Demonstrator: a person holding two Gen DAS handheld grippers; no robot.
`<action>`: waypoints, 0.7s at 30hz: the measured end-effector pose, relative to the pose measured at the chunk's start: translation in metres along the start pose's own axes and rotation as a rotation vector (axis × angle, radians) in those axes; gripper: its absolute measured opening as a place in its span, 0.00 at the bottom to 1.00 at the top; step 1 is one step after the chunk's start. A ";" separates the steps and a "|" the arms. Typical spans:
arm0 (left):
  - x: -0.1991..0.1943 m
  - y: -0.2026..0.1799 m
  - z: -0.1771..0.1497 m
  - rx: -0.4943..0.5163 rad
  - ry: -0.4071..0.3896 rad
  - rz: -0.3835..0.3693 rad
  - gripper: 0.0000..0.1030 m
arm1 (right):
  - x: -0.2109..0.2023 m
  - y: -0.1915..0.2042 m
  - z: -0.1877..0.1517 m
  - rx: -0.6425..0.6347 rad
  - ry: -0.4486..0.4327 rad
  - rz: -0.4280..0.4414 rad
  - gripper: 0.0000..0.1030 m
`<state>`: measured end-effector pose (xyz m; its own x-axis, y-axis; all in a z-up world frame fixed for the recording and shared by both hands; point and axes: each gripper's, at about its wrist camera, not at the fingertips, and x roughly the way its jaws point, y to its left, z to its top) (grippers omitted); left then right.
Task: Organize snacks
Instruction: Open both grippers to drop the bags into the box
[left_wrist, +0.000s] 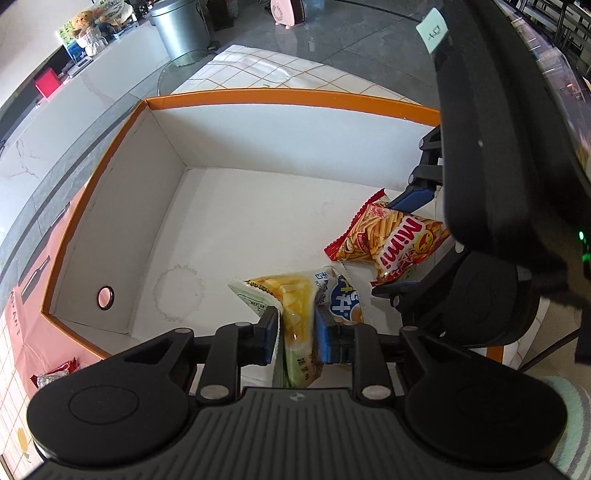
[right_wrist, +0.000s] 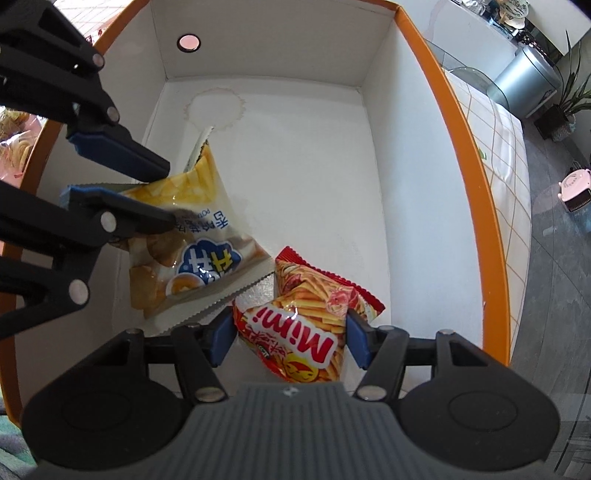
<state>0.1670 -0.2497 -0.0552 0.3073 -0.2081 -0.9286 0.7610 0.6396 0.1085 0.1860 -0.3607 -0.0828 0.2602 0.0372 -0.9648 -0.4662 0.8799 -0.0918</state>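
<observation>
Pinched between the left gripper (left_wrist: 297, 334) pads, a yellow potato-chip packet (left_wrist: 295, 310) hangs inside the orange-rimmed white box (left_wrist: 295, 96). Just right, the right gripper (right_wrist: 291, 334) squeezes a red Mimi snack bag (right_wrist: 306, 325). Both look mid-placement; next comes lowering and releasing. Otherwise the box holds nothing.

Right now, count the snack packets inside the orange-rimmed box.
2. The yellow potato-chip packet is pinched in the left tongs; the red Mimi stick-snack packet sits between the right tongs, beside it. None seem hidden.
</observation>
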 end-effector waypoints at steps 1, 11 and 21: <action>-0.002 -0.001 0.000 0.003 -0.007 0.000 0.34 | -0.001 0.000 0.000 0.005 0.001 -0.002 0.61; -0.035 -0.004 0.001 0.020 -0.098 0.043 0.62 | -0.031 0.003 -0.003 -0.014 -0.016 -0.066 0.76; -0.086 -0.009 -0.023 -0.024 -0.178 0.091 0.65 | -0.083 0.012 -0.019 0.061 -0.079 -0.125 0.80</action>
<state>0.1209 -0.2204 0.0152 0.4719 -0.2746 -0.8378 0.7124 0.6786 0.1789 0.1429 -0.3620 -0.0085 0.3799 -0.0389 -0.9242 -0.3745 0.9071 -0.1921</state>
